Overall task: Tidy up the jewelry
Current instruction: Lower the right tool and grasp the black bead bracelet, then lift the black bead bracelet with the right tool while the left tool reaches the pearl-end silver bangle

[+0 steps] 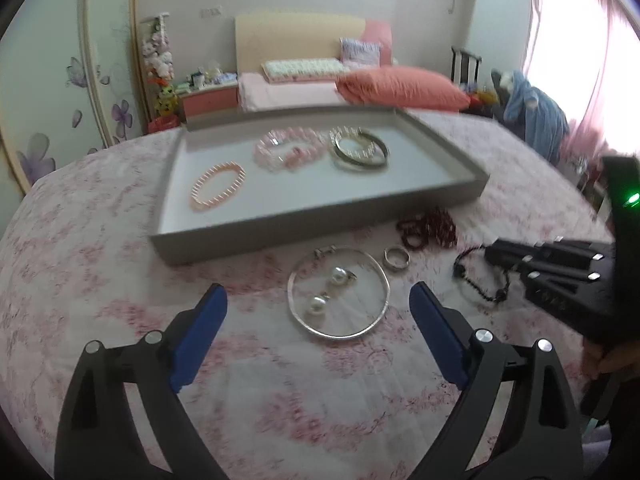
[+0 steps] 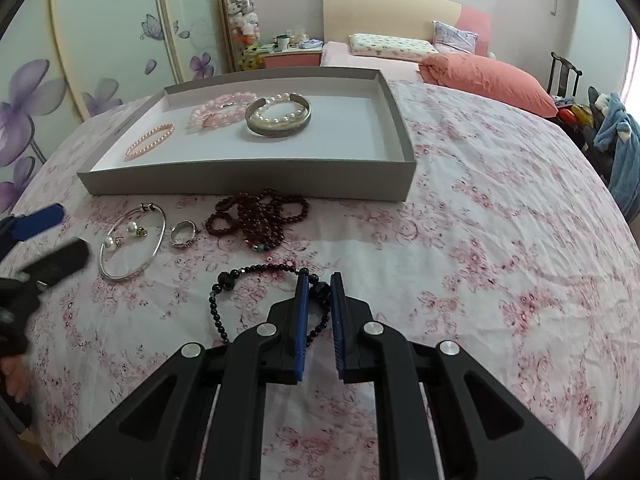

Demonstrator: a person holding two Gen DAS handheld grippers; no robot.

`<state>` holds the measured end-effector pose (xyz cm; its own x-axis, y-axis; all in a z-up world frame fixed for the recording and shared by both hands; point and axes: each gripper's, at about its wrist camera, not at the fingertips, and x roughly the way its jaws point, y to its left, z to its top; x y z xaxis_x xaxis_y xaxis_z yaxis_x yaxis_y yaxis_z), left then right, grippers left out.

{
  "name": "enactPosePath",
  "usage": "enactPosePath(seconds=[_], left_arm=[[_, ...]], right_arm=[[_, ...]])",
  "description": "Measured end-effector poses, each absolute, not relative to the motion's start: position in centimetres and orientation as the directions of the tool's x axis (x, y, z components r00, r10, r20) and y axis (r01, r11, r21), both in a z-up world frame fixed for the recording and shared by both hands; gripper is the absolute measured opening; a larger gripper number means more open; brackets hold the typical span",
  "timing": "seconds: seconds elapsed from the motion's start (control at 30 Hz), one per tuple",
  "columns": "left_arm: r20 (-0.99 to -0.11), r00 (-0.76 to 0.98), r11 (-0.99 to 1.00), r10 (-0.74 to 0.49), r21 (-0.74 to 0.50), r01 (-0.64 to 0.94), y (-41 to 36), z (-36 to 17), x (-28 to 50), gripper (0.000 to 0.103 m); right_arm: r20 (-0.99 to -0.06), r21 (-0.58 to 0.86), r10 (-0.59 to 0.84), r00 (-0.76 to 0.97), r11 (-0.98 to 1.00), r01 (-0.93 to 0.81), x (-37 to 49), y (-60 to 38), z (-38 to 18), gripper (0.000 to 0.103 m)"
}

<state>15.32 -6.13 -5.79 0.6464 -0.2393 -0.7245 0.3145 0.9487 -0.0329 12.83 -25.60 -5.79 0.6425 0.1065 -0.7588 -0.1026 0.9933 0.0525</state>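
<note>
A grey tray (image 1: 320, 216) (image 2: 248, 188) on the floral cloth holds a pink pearl bracelet (image 2: 151, 141), a pink bead bracelet (image 2: 218, 110), and a silver bangle (image 2: 278, 124) around white pearls. In front of it lie a silver bangle (image 1: 338, 292) (image 2: 132, 246) ringing two pearl earrings (image 1: 326, 292), a ring (image 1: 396, 258) (image 2: 183, 233) and dark red beads (image 1: 428, 228) (image 2: 258, 216). My left gripper (image 1: 318, 304) is open just short of the silver bangle. My right gripper (image 2: 319, 284) (image 1: 496, 258) is nearly closed around the black bead bracelet (image 2: 256, 276) (image 1: 480, 280), which still rests on the cloth.
The round table has a pink floral cloth (image 2: 480, 240). Behind it are a bed with a coral pillow (image 2: 484, 78), a nightstand (image 2: 292, 56), a flowered wardrobe (image 2: 100, 60) and a chair with blue cloth (image 2: 620, 148) at right.
</note>
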Motion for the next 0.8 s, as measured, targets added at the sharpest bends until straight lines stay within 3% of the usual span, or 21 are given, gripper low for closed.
enactPosePath(seconds=[0.33,0.47,0.8], left_arm=[[-0.804,0.580,0.957,-0.133,0.048,0.286,-8.9,-8.6,18.2,0.090],[-0.798,0.582,0.961,-0.156,0.015,0.277,-8.4,-8.4,18.7,0.069],[-0.798,0.589,0.969,-0.131,0.022,0.246,-4.4,-8.3,17.6,0.071]], right_arm=[[-0.759,0.069,0.119,0.641,0.992,-0.103,13.0,-25.7,-5.9,0.012],[-0.759,0.069,0.119,0.641,0.992,-0.103,13.0,-25.7,-5.9,0.012],[-0.759,0.071,0.133,0.638,0.990,-0.121,13.2,-25.2,-5.8,0.012]])
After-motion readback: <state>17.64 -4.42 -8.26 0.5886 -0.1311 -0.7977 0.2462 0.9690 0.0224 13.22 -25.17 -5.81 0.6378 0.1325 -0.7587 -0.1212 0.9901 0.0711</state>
